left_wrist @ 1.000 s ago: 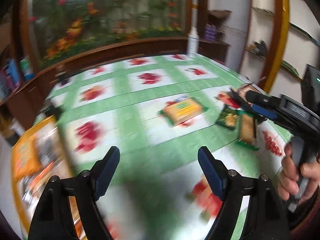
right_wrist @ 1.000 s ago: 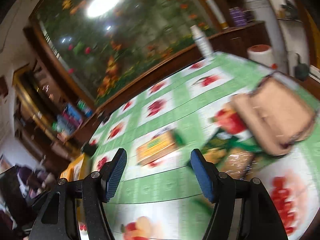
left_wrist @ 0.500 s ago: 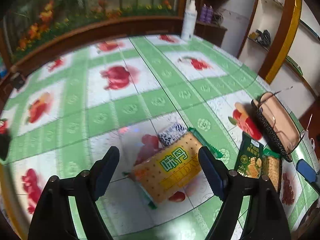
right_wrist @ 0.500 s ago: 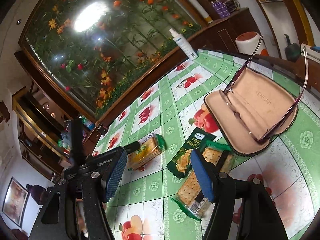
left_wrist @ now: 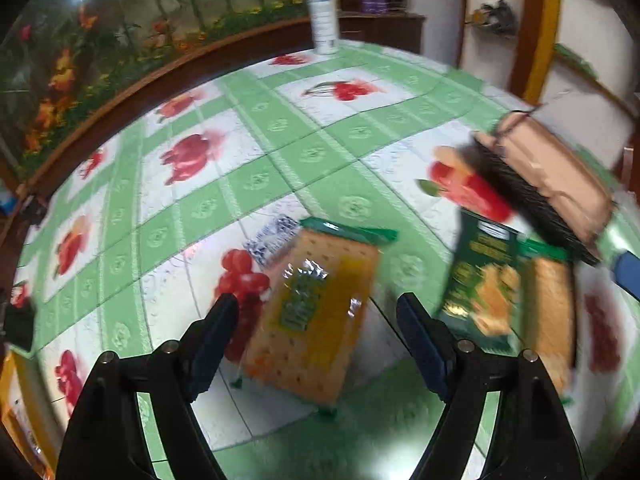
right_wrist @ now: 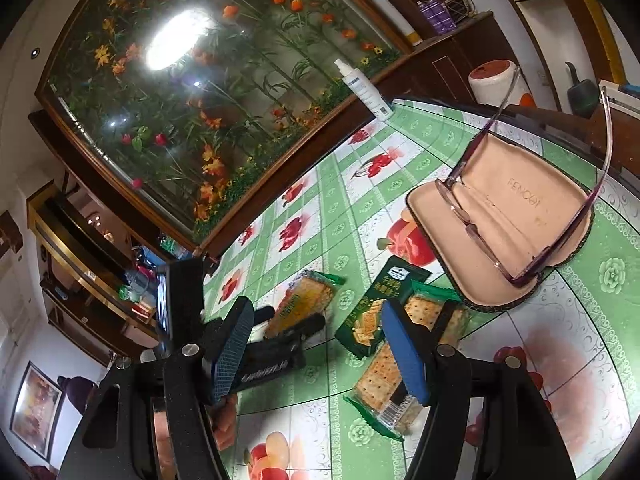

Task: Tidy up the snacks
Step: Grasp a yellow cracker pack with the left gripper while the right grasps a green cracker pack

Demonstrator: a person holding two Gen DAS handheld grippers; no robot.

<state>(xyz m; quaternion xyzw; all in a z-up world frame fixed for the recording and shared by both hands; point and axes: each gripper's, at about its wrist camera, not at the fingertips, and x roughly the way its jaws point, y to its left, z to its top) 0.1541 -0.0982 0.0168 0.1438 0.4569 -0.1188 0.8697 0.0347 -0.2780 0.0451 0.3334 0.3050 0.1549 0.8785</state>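
Observation:
A yellow cracker pack (left_wrist: pixel 320 312) with green ends lies flat on the tablecloth, between and just ahead of my open left gripper (left_wrist: pixel 318 320); it also shows in the right wrist view (right_wrist: pixel 302 304). A dark green cracker pack (left_wrist: pixel 480 276) and a clear cracker sleeve (left_wrist: pixel 548 308) lie to its right. In the right wrist view the dark green pack (right_wrist: pixel 376 312) overlaps the clear sleeve (right_wrist: pixel 400 364), just ahead of my open, empty right gripper (right_wrist: pixel 324 352). The left gripper (right_wrist: pixel 288 328) hovers over the yellow pack there.
An open glasses case (right_wrist: pixel 508 220) with purple glasses lies right of the snacks, also in the left wrist view (left_wrist: pixel 548 176). A white spray bottle (left_wrist: pixel 323 12) stands at the table's far edge. An orange-rimmed box (left_wrist: pixel 16 420) sits at the left.
My left gripper has moved closer and lower over the yellow cracker pack, which now lies between its fingers. My right gripper has held nearly still.

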